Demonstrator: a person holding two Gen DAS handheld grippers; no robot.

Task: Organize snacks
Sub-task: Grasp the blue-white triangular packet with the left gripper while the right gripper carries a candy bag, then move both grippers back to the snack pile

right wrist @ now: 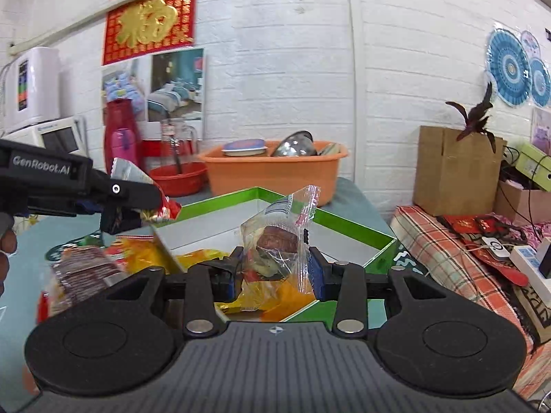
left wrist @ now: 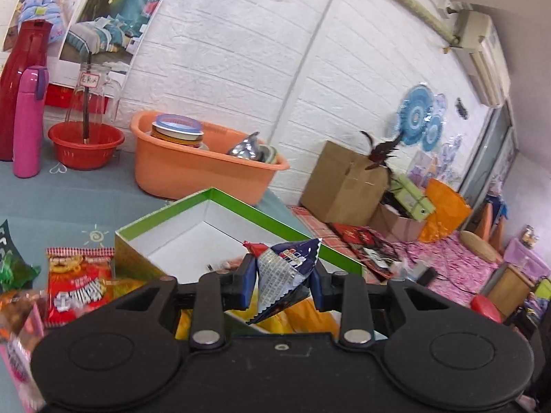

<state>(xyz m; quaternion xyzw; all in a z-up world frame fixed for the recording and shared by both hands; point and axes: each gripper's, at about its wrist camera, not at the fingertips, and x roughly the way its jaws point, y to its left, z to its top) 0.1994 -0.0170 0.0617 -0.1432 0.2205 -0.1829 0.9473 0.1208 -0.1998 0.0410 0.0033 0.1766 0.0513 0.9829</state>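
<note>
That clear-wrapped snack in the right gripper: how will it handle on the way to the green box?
The clear-wrapped snack probably stays light and floppy: its crinkled film stands loose above the right gripper. The glossy wrap may slip. The brown cake inside looks soft, so squeezing harder could crush it.

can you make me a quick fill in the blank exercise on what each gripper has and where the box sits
1. The left gripper is shut on a dark blue and ____ snack packet.
2. The right gripper is shut on a snack in a ____ plastic wrapper.
3. The open box ahead of both grippers has a ____ rim and a white inside.
4. Behind the box stands an ____ plastic tub holding dishes.

Missing words: silver; clear; green; orange
</note>
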